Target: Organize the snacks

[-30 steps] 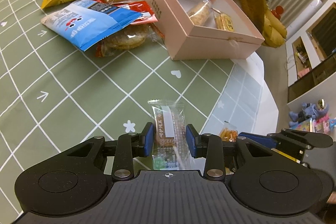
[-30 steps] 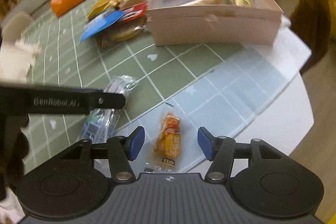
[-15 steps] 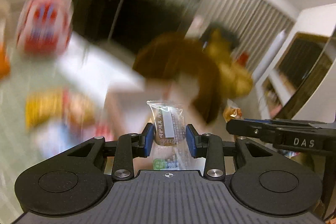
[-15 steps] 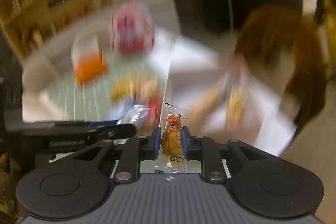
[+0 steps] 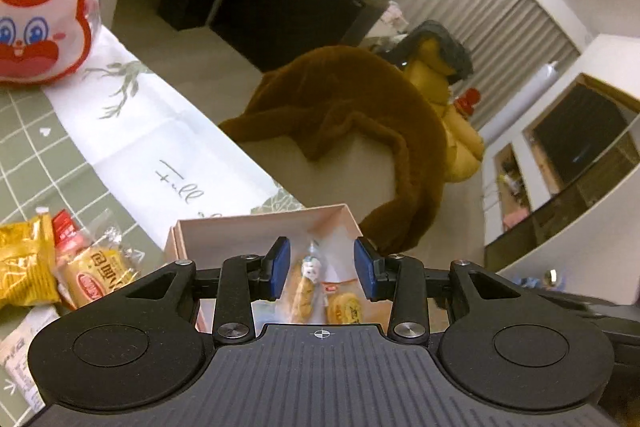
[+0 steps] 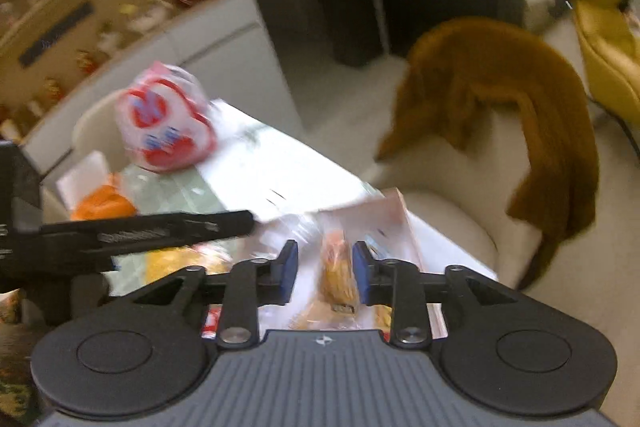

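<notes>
Both grippers are up over the pink box (image 5: 256, 223) right now. The left gripper (image 5: 322, 265) has its jaws apart, having just eased open a bit, and I can't see anything pinched between the blue pads. Straight ahead of it and below, down in the box, lie a long pastry packet (image 5: 302, 291) and, beside that toward the right-hand finger, a round cake packet (image 5: 346, 309). Off to this gripper's left on the green checked tablecloth (image 5: 24, 155) sit a yellow packet (image 5: 24, 267) and a bun packet (image 5: 98, 275), touching each other. Further out on the left is a red-and-white rabbit bag (image 5: 40, 7). Beyond the box, ahead and to the right, a brown furry throw (image 5: 360, 99) hangs over a pale seat. The right wrist view is pretty blurry. The right gripper (image 6: 324, 271) has just been opening its jaws, with an orange snack packet (image 6: 338, 269) between them. The packet is upright and right up against the right-hand pad, with a visible gap to the left-hand one, so it isn't clamped. The box is directly underneath it, and the black left gripper crosses the view on this one's left.
</notes>
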Demonstrator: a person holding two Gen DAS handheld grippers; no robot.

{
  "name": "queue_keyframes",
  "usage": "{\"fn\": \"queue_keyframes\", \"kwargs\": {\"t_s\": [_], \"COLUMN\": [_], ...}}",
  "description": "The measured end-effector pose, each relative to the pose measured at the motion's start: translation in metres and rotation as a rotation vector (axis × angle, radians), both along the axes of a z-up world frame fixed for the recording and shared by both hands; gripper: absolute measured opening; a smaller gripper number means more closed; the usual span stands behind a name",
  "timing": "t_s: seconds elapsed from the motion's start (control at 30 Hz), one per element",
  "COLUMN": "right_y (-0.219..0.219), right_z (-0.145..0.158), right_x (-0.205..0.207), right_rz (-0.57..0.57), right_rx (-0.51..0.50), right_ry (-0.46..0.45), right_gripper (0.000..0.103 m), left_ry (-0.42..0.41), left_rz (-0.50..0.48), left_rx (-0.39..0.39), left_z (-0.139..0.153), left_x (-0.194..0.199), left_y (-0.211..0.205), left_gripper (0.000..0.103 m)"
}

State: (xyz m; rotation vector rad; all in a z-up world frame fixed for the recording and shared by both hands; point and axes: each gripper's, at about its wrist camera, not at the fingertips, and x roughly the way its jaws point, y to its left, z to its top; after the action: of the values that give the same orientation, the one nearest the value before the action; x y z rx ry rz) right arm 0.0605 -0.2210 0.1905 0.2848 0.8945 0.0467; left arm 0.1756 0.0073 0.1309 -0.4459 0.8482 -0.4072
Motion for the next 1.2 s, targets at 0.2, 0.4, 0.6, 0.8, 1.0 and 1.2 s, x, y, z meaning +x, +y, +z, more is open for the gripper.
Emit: {"fn": "queue_keyframes", "kwargs": {"t_s": [0.2, 0.4, 0.6, 0.8, 1.0, 1.2], "right_y": [0.006, 0.045, 0.108, 0.164, 0.213, 0.223], "right_z": [-0.031, -0.051, -0.063, -0.063, -0.087, -0.122], "right_x": [-0.008, -0.006, 0.009, 0.053, 0.114, 0.131], "right_rz": [0.024, 0.120, 0.242, 0.325, 0.365, 0.316], "right_rx": [-0.023, 0.013, 0.011, -0.020, -0.083, -0.134], "right_ry": [0.045, 0.088, 0.110, 0.121, 0.173, 0.225], "right_gripper": [0.046, 0.046, 0.049, 0.068, 0.072, 0.072], "left_ry": [0.021, 0.088, 0.151, 0.170, 0.046, -0.003], "left_rz": [0.099, 0.245, 0.283, 0.326, 0.441, 0.395], "left_rx": [0.146, 0.269, 0.273, 0.300, 0.117, 0.212], "left_z": [-0.019, -0.051, -0.066, -0.078, -0.060, -0.075], "left_x": [-0.019, -0.073, -0.115, -0.136, -0.105, -0.007], "left_y": [0.049, 0.096, 0.120, 0.133, 0.179, 0.198], "left_gripper": [0.040, 0.040, 0.040, 0.040, 0.040, 0.040]}}
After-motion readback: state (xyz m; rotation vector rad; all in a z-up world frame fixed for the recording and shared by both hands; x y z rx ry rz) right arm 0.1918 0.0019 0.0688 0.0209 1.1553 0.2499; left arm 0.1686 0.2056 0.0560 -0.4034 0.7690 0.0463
